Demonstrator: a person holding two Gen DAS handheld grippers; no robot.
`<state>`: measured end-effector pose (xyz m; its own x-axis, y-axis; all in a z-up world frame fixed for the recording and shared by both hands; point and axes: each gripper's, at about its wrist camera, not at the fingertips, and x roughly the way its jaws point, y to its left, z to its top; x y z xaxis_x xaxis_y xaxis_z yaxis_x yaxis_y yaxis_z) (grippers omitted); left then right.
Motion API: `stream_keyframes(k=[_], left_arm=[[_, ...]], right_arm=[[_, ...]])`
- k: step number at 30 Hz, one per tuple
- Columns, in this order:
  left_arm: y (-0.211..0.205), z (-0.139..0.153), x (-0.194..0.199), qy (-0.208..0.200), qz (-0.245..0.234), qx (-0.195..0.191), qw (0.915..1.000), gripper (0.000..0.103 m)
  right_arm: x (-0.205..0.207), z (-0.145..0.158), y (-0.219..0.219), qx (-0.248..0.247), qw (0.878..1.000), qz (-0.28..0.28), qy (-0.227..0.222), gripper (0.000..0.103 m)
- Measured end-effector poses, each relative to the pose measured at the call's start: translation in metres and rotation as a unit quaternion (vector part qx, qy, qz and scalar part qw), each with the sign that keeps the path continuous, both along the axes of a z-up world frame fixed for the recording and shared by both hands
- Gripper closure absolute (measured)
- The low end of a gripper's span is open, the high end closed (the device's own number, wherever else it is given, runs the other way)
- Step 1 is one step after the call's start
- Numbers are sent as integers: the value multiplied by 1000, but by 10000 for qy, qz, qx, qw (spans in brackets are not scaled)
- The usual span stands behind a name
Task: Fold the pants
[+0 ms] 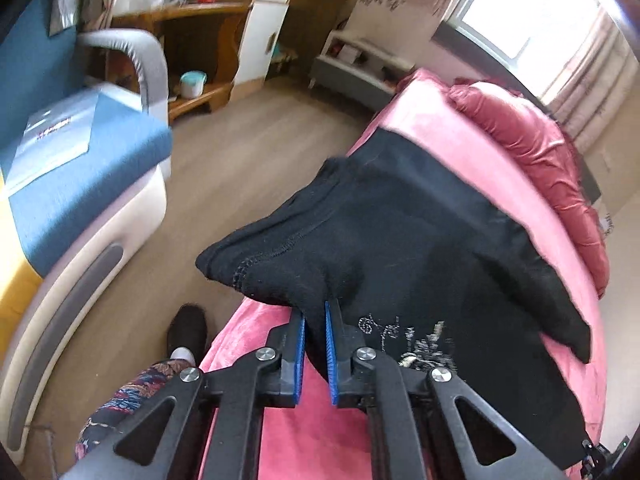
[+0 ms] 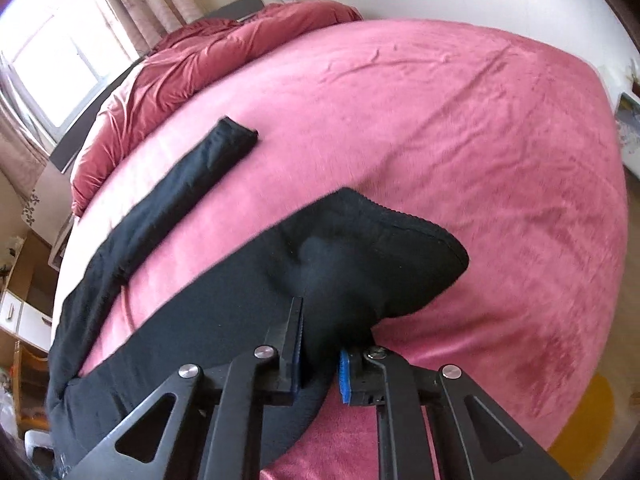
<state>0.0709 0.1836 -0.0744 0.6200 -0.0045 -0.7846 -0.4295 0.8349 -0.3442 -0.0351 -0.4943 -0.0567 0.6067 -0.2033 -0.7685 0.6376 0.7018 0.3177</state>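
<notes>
- A pair of black pants (image 1: 400, 220) lay on a bed covered with a pink blanket (image 2: 440, 120), with part of the fabric lifted off the blanket by two handheld grippers.
- In the left wrist view, the left gripper (image 1: 316, 320) had its blue-padded fingers (image 1: 331, 352) nearly closed, pinching a bunched fold of the black cloth between the tips.
- The fold it held rose above the blanket, and a stitched hem ran along its raised left edge.
- A pale beaded or embroidered pattern (image 1: 408, 340) showed on the pants just to the right of the left gripper.
- In the right wrist view, the right gripper (image 2: 320, 344) was likewise drawn in tight on a thick wad of black fabric, one blue pad (image 2: 345, 376) showing beside the cloth.
- Beyond that grip, a corner of the pants with a scalloped edge stood up off the blanket.
- One pant leg (image 2: 192, 184) stretched away flat across the blanket toward the far left, ending in a cuff.
- A rumpled darker red quilt (image 2: 180, 60) lay heaped along the far edge of the bed, beneath a bright window (image 2: 52, 68).
- In the left wrist view, a blue-cushioned sofa (image 1: 80, 160) stood across a strip of wooden floor (image 1: 248, 128), with wooden shelving (image 1: 208, 40) behind it.
- The person's patterned trouser leg and dark shoe (image 1: 188, 332) appeared beside the bed.
</notes>
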Motion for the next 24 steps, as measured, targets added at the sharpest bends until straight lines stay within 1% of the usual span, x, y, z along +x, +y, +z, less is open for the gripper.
stream_keyframes(k=[5, 9, 11, 13, 14, 16, 19, 20, 21, 23, 24], left_arm=[[0, 21, -23, -204, -93, -127, 9997, 96], [-6, 25, -44, -124, -249, -145, 9995, 97], [-10, 20, -53, 41, -363, -131, 9992, 96], [-17, 13, -61, 205, -489, -76, 9986, 96], [-20, 7, -66, 351, -581, -26, 9977, 96], [-25, -1, -71, 542, -695, 85, 9961, 96], [-29, -22, -73, 966, -818, 240, 9917, 96], [-28, -24, -71, 1029, -804, 234, 9912, 96], [-29, -28, -69, 1127, -856, 237, 9897, 95], [-30, -30, -65, 1237, -874, 408, 9876, 90], [-29, -30, -64, 1264, -899, 430, 9870, 87]], right_arm=[[-11, 15, -1, -116, 9999, 11, -46, 90], [-27, 21, -10, -156, 9998, -107, -38, 90], [-36, 20, -16, -168, 9997, -180, 51, 90], [-42, 14, -22, -219, 9991, -253, 257, 90], [-45, 10, -24, -228, 9987, -296, 345, 90], [-52, 0, -30, -175, 9978, -408, 489, 90], [-59, -16, -37, -78, 9959, -574, 693, 90], [-60, -21, -38, -35, 9952, -612, 758, 90], [-60, -27, -39, -27, 9945, -626, 836, 90], [-60, -31, -37, -35, 9941, -601, 899, 89], [-61, -31, -38, 16, 9941, -614, 895, 83]])
